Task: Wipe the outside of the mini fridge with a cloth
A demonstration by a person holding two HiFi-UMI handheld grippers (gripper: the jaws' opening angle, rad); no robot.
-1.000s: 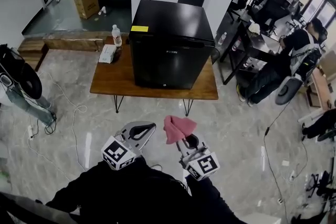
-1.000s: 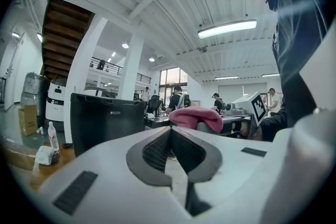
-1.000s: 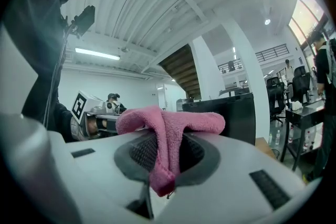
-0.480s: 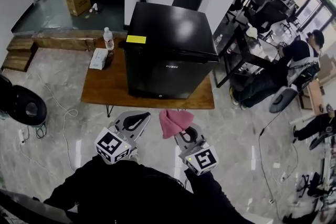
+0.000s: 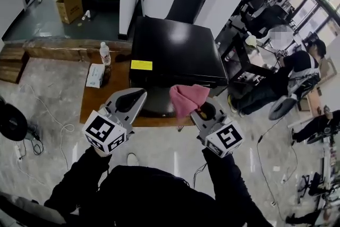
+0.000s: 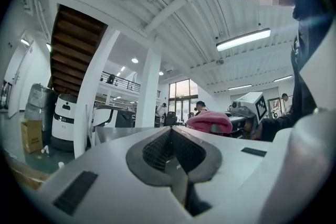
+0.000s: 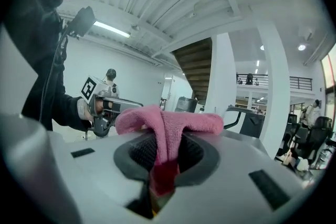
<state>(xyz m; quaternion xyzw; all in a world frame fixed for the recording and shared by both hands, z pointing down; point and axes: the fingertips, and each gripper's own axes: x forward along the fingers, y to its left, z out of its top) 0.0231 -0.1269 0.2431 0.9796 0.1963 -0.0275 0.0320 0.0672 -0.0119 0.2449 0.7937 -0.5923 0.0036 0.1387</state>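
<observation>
Holding the cloth [image 5: 187, 98] clamped in its jaws, the right gripper [image 5: 197, 110] is hovering near the front edge of the fridge [image 5: 178, 53], which is standing on the bench [image 5: 98, 103]; this appears to be the approach step, with wiping not yet begun. The left gripper [image 5: 135, 99] is hanging alongside, jaws together and empty. The next move is likely calling for pressing the cloth flat onto a panel, while a bottle [image 5: 105, 53] and tissue pack [image 5: 96, 75] are crowding the fridge's left wall.

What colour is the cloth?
Pink. The cloth shows best in the right gripper view.
</observation>
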